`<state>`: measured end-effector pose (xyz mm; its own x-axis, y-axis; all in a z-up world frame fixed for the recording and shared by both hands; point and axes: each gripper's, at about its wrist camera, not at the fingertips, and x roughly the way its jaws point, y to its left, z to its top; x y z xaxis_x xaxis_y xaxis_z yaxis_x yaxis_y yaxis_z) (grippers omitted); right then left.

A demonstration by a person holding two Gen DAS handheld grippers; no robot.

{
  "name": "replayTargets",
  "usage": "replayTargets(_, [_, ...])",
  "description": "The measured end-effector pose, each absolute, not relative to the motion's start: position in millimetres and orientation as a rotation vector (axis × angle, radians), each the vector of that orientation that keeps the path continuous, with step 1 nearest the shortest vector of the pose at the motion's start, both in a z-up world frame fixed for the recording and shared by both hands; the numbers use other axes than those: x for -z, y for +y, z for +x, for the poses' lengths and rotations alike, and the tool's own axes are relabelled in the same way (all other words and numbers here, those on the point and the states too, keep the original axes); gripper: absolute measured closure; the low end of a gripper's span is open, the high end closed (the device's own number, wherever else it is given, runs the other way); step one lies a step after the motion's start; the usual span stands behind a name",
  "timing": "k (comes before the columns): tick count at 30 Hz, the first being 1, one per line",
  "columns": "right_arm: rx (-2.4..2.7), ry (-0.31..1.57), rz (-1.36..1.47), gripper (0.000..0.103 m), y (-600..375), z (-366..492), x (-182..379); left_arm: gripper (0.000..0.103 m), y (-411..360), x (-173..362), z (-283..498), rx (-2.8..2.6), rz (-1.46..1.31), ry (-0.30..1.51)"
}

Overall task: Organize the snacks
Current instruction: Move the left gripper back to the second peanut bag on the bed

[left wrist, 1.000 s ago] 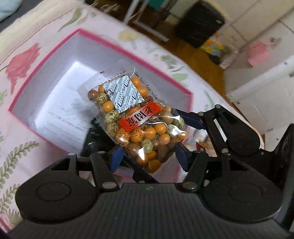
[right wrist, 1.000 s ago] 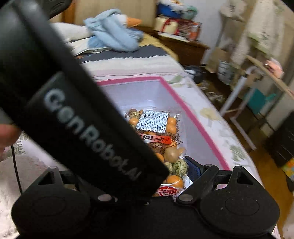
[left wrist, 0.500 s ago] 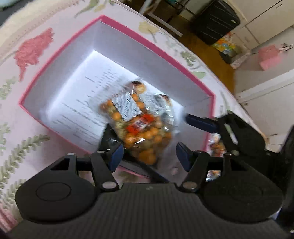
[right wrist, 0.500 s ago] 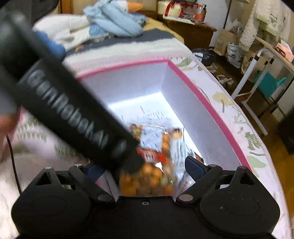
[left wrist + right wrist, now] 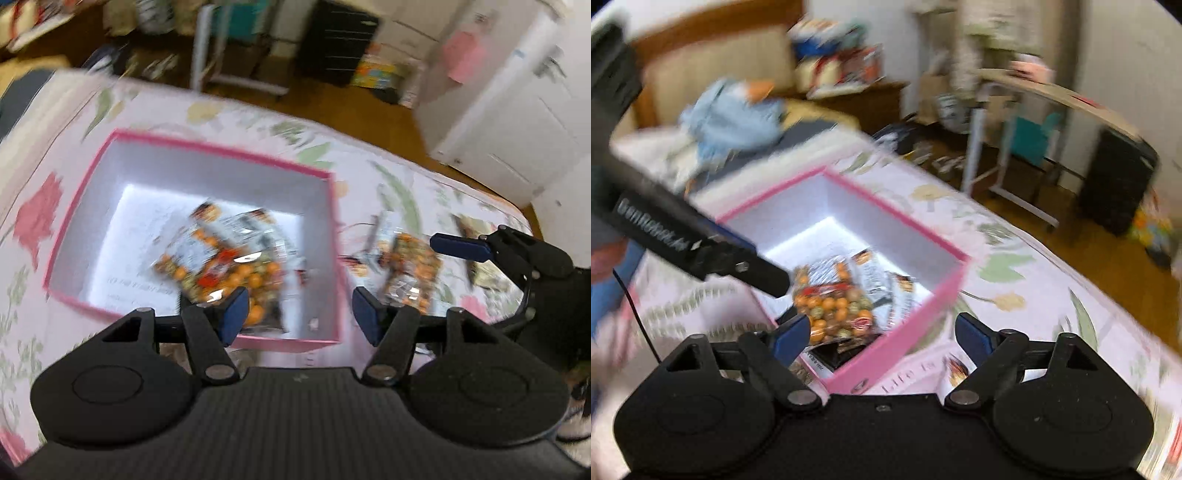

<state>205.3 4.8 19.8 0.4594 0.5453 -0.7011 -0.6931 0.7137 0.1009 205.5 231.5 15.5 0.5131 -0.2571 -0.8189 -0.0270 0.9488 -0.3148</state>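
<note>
box: pink-rimmed box [image 5: 334,258] with white inside walls, sitting open on the floral bedspread [image 5: 369,158]. It fills the middle-left of the left wrist view and the centre of the right wrist view.

snack bag in box: clear bag of orange and green coated nuts [image 5: 221,266] with a red label, lying on the box floor toward the lower right corner in the left wrist view. At least one more packet [image 5: 886,284] is tucked beside it, too blurry to read.

paper: a printed white sheet [image 5: 144,266] lines the box bottom under the bags.

snacks outside: another clear snack bag [image 5: 410,262] lies on the bedspread just right of the box, right of centre in the left wrist view. Pretty smeared tbh.

left gripper: left gripper [image 5: 297,314] hangs over the near edge of the box, jaws partway apart and closing, nothing between the blue pads, so it's carrying nothing.

right gripper: right gripper [image 5: 879,336] is over the near corner of the box, jaws wide and narrowing, nothing gripped. In the left wrist view it pokes in from the right edge above the loose bag.

background: wooden floor, a black cabinet [image 5: 336,48] at the top, a blue cloth heap [image 5: 735,118] upper left in the right wrist view.
</note>
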Motion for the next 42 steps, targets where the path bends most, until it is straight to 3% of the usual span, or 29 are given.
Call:
replayTargets(10, [-0.488,0.790,-0.018,0.017,-107.1,175.3,25.4,0.045,152.0,-18.7,213.1,0.320,-0.178,1.013])
replayTargets(25, [-0.489,0.924,-0.183,0.017,-108.5,206.2,92.6,0.045,33.7,81.8,306.2,0.396,-0.086,1.173])
replayTargets(31, [-0.517,0.976,-0.158,0.016,-103.6,236.4,123.7,0.042,16.4,124.5,350.0,0.298,-0.033,1.259])
replayTargets(37, [-0.532,1.039,0.045,0.012,-114.2,260.7,141.0,0.041,23.1,142.0,359.0,0.401,-0.187,1.324])
replayTargets(42, [-0.517,0.998,0.024,0.010,-110.2,245.5,140.7,0.041,36.1,145.2,355.5,0.451,-0.291,1.332])
